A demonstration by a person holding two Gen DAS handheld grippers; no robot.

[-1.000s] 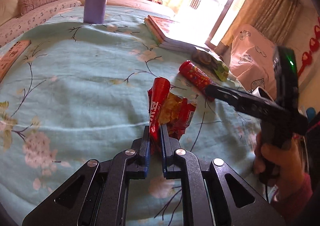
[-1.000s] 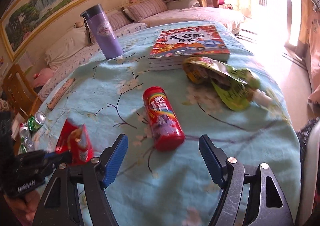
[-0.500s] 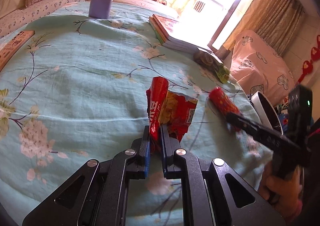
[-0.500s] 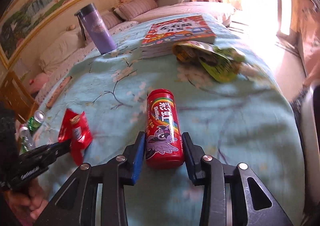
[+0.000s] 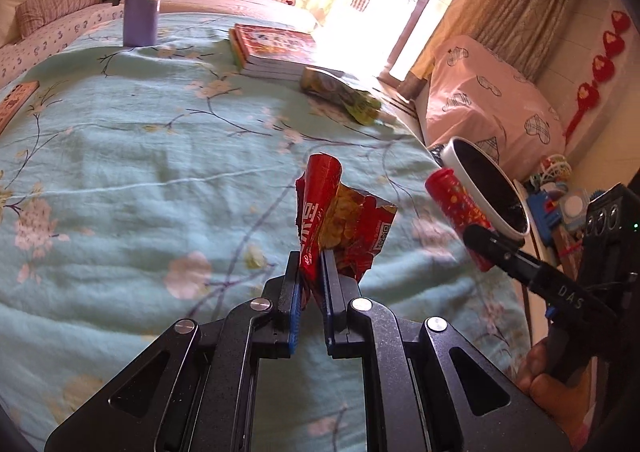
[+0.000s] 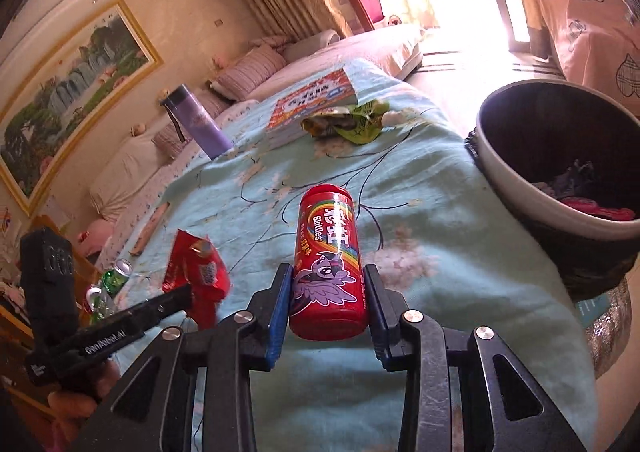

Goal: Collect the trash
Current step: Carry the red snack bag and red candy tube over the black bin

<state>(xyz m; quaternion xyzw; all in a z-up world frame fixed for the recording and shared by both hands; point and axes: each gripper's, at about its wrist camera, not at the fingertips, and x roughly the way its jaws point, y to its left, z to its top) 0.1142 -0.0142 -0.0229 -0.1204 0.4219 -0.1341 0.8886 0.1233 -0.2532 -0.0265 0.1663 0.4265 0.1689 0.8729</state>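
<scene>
My right hand-held gripper is clamped on the red candy tube at the frame's lower centre, my left hand-held gripper pinched shut on the crumpled red snack wrapper. The tube's long axis runs away from me up the frame, its cap end toward the bed. To do this well, I should carry both over the bin at right, clear its rim, then let go.

Can: glossy printed plastic. Wrapper: shiny crinkled foil. Cloth: matt woven fabric. Bin: smooth plastic. Fingers: matt black, blue pads.
</scene>
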